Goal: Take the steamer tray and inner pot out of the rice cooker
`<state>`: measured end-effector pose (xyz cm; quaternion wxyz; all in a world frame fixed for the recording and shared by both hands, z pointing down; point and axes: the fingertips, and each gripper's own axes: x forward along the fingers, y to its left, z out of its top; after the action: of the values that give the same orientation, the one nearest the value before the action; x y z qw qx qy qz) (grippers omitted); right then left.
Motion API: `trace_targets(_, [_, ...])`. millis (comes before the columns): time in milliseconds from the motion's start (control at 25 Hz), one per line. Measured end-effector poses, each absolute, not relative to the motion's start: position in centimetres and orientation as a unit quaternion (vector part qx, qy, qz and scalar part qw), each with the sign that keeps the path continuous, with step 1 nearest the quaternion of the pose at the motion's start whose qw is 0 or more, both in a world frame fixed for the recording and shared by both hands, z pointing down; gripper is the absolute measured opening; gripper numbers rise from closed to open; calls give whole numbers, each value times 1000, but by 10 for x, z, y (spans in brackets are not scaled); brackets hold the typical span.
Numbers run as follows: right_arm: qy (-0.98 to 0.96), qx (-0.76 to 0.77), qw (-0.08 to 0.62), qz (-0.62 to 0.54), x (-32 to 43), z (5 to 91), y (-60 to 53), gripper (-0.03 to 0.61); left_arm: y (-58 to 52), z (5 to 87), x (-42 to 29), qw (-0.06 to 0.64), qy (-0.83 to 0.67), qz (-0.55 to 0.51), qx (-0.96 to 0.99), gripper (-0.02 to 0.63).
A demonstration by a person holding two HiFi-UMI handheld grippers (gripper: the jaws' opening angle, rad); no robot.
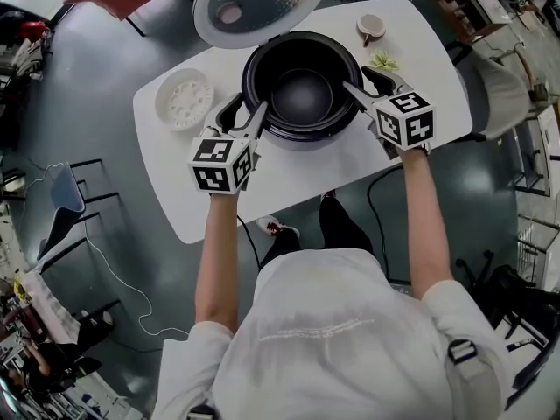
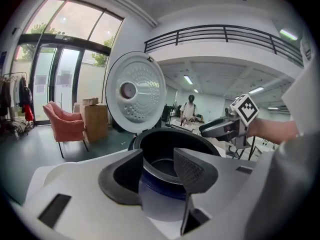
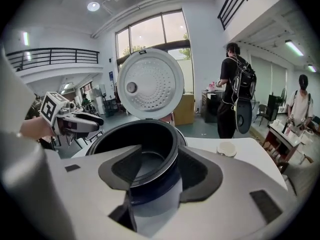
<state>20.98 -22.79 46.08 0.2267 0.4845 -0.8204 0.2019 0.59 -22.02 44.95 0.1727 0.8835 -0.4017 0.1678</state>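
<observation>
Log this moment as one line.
steamer tray: out, on table | inner pot: in rice cooker | left gripper: open at cooker edge | right gripper: open at cooker edge

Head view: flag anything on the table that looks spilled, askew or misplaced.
Nothing looks spilled or askew. The round white perforated steamer tray lies flat on the white table, and the black inner pot sits level in the dark rice cooker. Only a small greenish scrap lies loose beside the cooker.

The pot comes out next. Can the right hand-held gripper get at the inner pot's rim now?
Probably yes: the lid stands open, nothing covers the inner pot, and the right hand-held gripper has its open jaws astride the rim.
</observation>
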Motion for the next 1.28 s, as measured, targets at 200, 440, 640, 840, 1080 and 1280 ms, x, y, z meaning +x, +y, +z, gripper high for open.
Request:
trace_targets(200, [-825, 467, 234, 218, 208, 473, -243, 246, -225, 461, 2, 189, -420, 184, 868, 209])
trace_targets(440, [-834, 439, 250, 222, 210, 487, -249, 273, -222, 475, 12, 206, -428, 220, 852, 212])
trace_targets(640, [-837, 432, 249, 227, 205, 491, -260, 273, -224, 483, 4, 213, -453, 239, 832, 219])
trace_targets(840, [-847, 417, 242, 224, 208, 494, -262, 273, -226, 488, 9, 226, -482, 239, 812, 246])
trace_targets(1080, [-861, 395, 242, 208, 203, 492, -261, 273, -229, 489, 6, 217, -518, 246, 790, 250])
trace_targets(1280, [-861, 396, 252, 194, 203, 494, -261, 260, -232, 493, 10, 198, -548, 259, 770, 256])
